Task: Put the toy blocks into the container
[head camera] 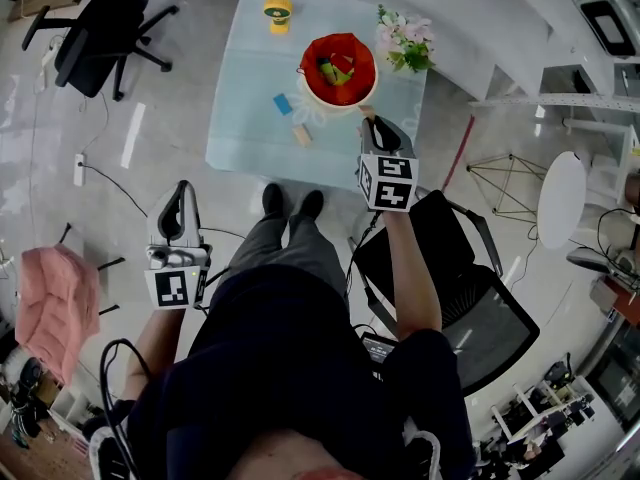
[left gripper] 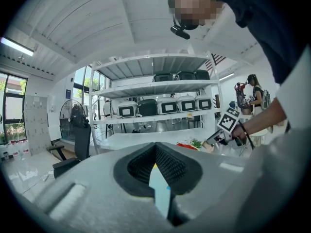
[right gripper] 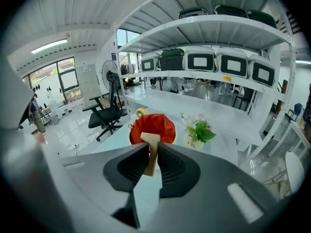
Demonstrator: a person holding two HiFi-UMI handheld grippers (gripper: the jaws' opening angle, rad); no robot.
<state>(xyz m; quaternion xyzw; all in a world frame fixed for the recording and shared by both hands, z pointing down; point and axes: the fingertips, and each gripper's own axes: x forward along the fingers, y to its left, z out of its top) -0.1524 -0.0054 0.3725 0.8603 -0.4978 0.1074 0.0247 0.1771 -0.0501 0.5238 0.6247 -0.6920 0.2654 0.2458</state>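
wooden block [right gripper: 150,140] — in right gripper [right gripper: 152,150]

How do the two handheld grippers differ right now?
The right gripper pinches a tan block near the red container; the left gripper holds nothing, jaws together. The right gripper reaches over the table; the left gripper hangs back above the floor. Both carry marker cubes.

Red container [head camera: 360,58], green and yellow pieces [head camera: 335,70] inside, on a pale blue table [head camera: 240,128]. Nearby are a blue block [head camera: 283,104], a tan block [head camera: 302,135], a yellow roll [head camera: 278,14] and pink flowers [head camera: 405,38] with green leaves. The held block [right gripper: 150,140] is tan. The grey left tool [head camera: 180,190] and right tool [head camera: 368,120] bear black-and-white square markers.
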